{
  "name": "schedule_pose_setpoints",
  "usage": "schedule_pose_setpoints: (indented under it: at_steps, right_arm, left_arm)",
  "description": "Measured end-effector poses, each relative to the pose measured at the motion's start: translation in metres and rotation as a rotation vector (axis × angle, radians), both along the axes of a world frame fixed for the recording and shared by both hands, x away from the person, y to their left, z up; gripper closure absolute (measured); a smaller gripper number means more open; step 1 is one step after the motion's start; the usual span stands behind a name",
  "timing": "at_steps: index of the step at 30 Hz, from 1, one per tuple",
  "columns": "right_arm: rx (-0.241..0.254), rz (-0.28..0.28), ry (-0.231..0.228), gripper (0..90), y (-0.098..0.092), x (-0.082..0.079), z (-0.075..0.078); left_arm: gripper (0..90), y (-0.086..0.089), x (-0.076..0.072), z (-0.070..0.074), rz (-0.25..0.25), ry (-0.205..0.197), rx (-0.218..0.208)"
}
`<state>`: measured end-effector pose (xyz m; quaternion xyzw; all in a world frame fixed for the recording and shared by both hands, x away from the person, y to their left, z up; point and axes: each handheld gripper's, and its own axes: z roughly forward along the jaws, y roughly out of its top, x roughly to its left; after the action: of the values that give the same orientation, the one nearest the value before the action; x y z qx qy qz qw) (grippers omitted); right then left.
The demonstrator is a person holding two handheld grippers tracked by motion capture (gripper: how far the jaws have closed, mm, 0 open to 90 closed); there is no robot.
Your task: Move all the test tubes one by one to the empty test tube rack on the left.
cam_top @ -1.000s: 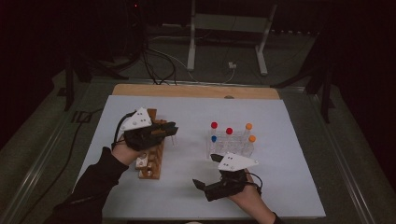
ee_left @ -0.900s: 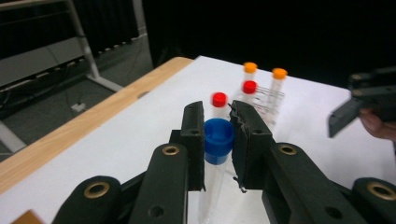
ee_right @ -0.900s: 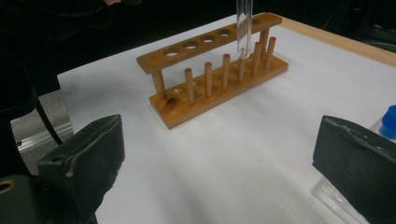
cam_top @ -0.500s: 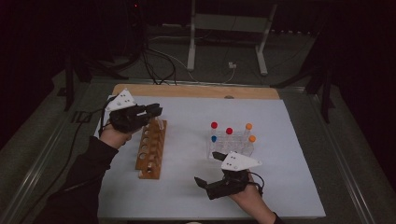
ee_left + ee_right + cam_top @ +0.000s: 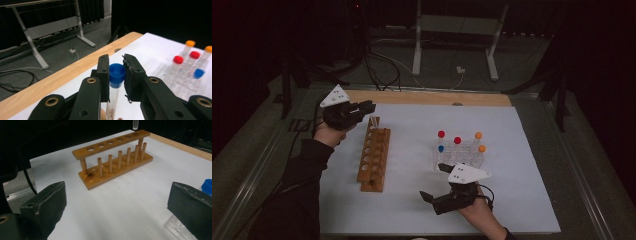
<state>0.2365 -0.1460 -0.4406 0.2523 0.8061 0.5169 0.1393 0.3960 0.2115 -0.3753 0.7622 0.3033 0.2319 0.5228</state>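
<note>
In the high view, the left gripper [image 5: 362,107] is at the upper left of the frame, over the far end of the wooden rack [image 5: 374,159] on the white table [image 5: 412,210], and the right gripper [image 5: 428,196] sits low in the middle, near the clear rack [image 5: 460,156] of capped tubes. In the left gripper view, its fingers [image 5: 103,72] are squeezed on the blue-capped tube [image 5: 116,75] in the middle, which hangs upright. In the right gripper view, its fingers [image 5: 47,206] are wide open with nothing between them, and the tube's round tip hangs at the top over the wooden rack's far end.
</note>
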Motion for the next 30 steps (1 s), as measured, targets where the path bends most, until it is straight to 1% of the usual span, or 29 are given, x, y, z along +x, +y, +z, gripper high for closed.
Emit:
schedule_pose_setpoints:
  at_steps: [3,4,6,7,8,10,15,16,19,21,26,30]
  right_arm:
    - [0.0,0.001,0.0,1.9,0.0,0.0,0.0]
    - [-0.003,-0.001,-0.004,1.9,0.0,0.0,0.0]
    - [-0.004,0.001,-0.003,1.9,0.0,0.0,-0.001]
    - [-0.007,-0.001,-0.005,1.9,0.0,0.0,-0.001]
    - [-0.009,-0.002,-0.007,1.9,0.0,0.0,-0.001]
    - [-0.01,0.0,-0.002,1.9,-0.001,0.001,-0.001]
    - [-0.006,0.002,0.002,1.9,-0.001,0.001,-0.002]
    - [-0.005,0.003,0.008,1.9,-0.001,0.001,-0.002]
    - [-0.005,0.006,0.008,2.0,-0.001,0.002,-0.003]
    - [-0.007,0.011,0.007,2.0,-0.001,0.002,-0.003]
    - [-0.015,0.029,0.013,2.0,0.0,0.001,-0.004]
    - [-0.018,0.028,0.013,2.0,0.0,0.001,-0.005]
  left_arm:
    - [77.4,0.003,0.006,-0.006,0.025,0.002,0.007]
    - [77.3,0.004,0.009,-0.008,0.029,0.009,-0.005]
    - [77.4,0.005,0.012,-0.013,0.042,0.014,-0.002]
    - [77.3,0.006,0.014,-0.015,0.041,0.026,-0.01]
    - [77.3,0.006,0.015,-0.018,0.046,0.029,-0.009]
    - [77.3,0.006,0.016,-0.024,0.049,0.038,-0.004]
    - [77.3,0.007,0.017,-0.038,0.055,0.063,-0.008]
    - [77.4,0.007,0.017,-0.041,0.055,0.065,-0.003]
    - [77.3,0.007,0.017,-0.048,0.059,0.076,-0.008]
    - [77.3,0.007,0.018,-0.053,0.06,0.084,-0.014]
    - [77.4,0.005,0.018,-0.061,0.064,0.089,-0.007]
    - [77.3,0.005,0.018,-0.066,0.069,0.094,-0.009]
